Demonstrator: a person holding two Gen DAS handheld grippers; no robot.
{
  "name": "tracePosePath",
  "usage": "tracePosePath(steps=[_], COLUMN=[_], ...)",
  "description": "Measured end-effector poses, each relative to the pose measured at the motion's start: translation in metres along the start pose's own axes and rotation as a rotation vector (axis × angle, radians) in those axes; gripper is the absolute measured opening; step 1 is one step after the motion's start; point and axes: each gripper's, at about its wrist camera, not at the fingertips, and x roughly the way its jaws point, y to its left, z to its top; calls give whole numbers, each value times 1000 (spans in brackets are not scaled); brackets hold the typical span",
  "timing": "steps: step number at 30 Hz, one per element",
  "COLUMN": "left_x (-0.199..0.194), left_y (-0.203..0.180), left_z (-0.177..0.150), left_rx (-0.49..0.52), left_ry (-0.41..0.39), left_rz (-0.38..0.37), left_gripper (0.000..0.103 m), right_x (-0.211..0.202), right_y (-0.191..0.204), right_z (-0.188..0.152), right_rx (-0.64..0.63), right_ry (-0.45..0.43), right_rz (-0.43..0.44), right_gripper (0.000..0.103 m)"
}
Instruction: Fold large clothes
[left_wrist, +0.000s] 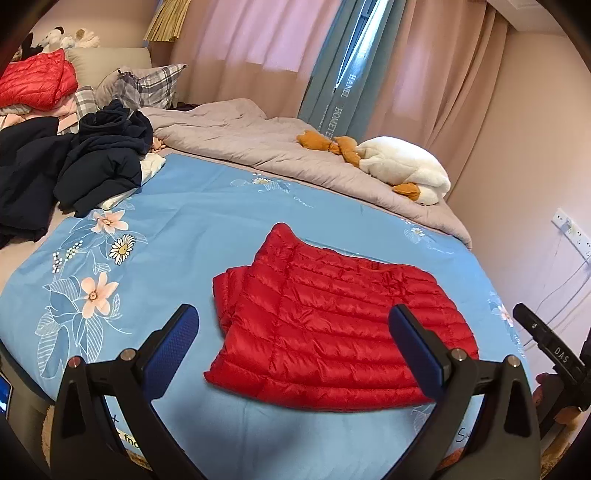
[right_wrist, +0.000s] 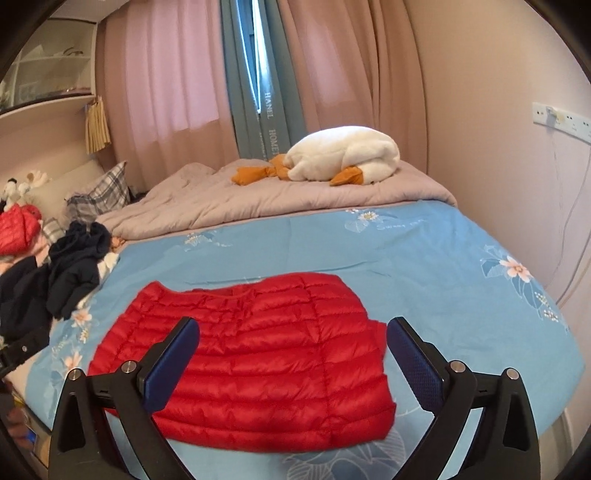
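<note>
A folded red puffer jacket (left_wrist: 332, 325) lies flat on the blue floral bedsheet (left_wrist: 207, 229) near the foot of a bed, its quilted channels running side to side and a folded sleeve edge showing along its left side. The left hand-held gripper (left_wrist: 295, 343) hangs above the near edge of the garment with its blue-padded fingers (left_wrist: 173, 347) spread wide and nothing between them; the right hand-held gripper (right_wrist: 291, 350) is likewise spread wide and empty over the jacket, clear of the fabric (a black part of it also shows at the right edge of the left wrist view). At the far left of the bed a heap of dark navy clothing (left_wrist: 96, 162) spills toward the sheet, with another red quilted garment (left_wrist: 37, 81) piled behind it beside plaid pillows (left_wrist: 147, 81). A crumpled grey duvet (left_wrist: 258, 147) covers the far half of the bed, and a white plush goose (left_wrist: 402, 166) with orange feet rests on it at the far right. Pink curtains (right_wrist: 166, 92) and a blue-grey drape (right_wrist: 266, 110) hang behind the bed; a white power strip (right_wrist: 561, 120) is fixed on the right-hand wall.
</note>
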Motion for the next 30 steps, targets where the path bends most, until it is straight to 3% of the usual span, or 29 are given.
tracePosePath(steps=[19,30], left_x=[-15,-14], left_y=[-3,-22], left_z=[-15,-14], left_rx=[2,40], left_ry=[-20,-20], left_rz=[-41,-63], left_gripper=[103,103], right_x=[-11,-20], right_y=[19,33], right_z=[-17,0], right_rx=[-45,-27], right_ry=[3,-21], right_rz=[31,33], right_gripper=[101,101])
